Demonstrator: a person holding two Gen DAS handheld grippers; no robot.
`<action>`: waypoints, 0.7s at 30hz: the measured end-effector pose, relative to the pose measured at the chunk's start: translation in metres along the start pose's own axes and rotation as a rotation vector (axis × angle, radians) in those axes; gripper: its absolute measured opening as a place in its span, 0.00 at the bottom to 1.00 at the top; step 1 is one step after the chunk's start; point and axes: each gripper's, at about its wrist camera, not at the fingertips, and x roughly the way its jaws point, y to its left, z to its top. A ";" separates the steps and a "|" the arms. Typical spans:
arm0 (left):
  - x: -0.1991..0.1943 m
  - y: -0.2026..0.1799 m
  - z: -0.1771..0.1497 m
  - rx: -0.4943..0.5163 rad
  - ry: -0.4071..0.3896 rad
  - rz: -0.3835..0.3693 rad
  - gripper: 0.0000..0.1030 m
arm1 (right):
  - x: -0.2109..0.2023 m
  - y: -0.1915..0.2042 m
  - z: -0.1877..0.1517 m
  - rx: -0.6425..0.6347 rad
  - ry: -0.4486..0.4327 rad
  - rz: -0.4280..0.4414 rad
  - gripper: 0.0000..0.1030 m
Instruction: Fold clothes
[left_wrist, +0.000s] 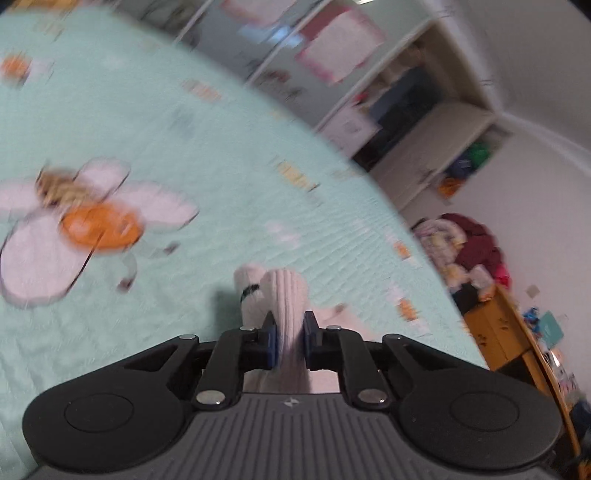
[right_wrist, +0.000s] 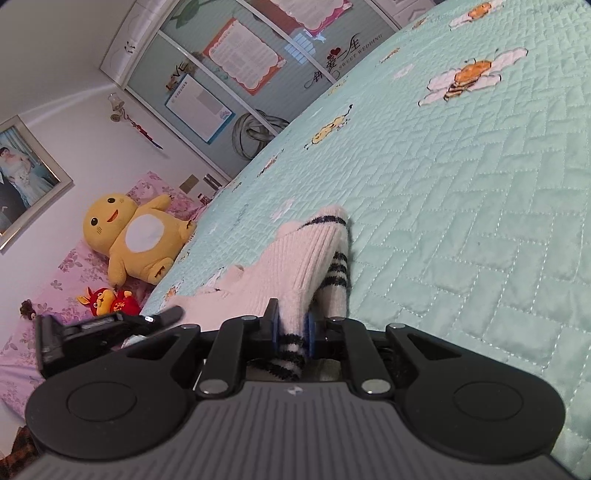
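1. Socks on a bed, basically. White ribbed socks (right_wrist: 295, 254) with black stripes lie bunched up on the mint green quilted bedspread (right_wrist: 461, 229), the one printed with bees and big white flowers.

2. Right hand-held gripper (right_wrist: 292, 325) is clamped on a striped cuff end of the socks; the blue pads squeeze the fabric from both sides, and the rest of the knit humps up ahead of it on the bed.

3. Left hand-held gripper (left_wrist: 290, 328) has white ribbed sock (left_wrist: 286, 295) fabric pinched between its blue pads too. Its jaws stand nearly together with the sock in between, so it's gripping, not just hovering around it. That view is pretty motion-blurred.

4. In the right wrist view you can see the left hand-held gripper's black body poking in from the lower left, just beside the trailing end of the socks.

5. Background stuff: a yellow plush toy (right_wrist: 136, 236) lies on pink floral bedding (right_wrist: 44, 288) off the edge of the green cover, with a small red plush (right_wrist: 109, 301) near it. Framed photo (right_wrist: 22, 177) hangs on the wall, and the wardrobe doors (right_wrist: 236, 74) have posters and decals stuck on.

6. Left wrist view shows open shelves (left_wrist: 424, 110), a pile of clothes (left_wrist: 469, 247) and a wooden cabinet (left_wrist: 509, 332) past the bed edge, all blurry.
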 end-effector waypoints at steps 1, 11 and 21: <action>-0.002 -0.006 -0.001 0.040 -0.018 -0.008 0.12 | -0.001 0.003 0.000 -0.015 -0.009 -0.003 0.14; 0.019 0.018 -0.016 0.110 0.027 0.091 0.17 | 0.005 0.009 -0.001 -0.071 -0.008 -0.036 0.14; 0.007 -0.003 -0.015 0.184 -0.017 0.088 0.22 | 0.003 0.003 -0.003 -0.026 -0.006 -0.008 0.15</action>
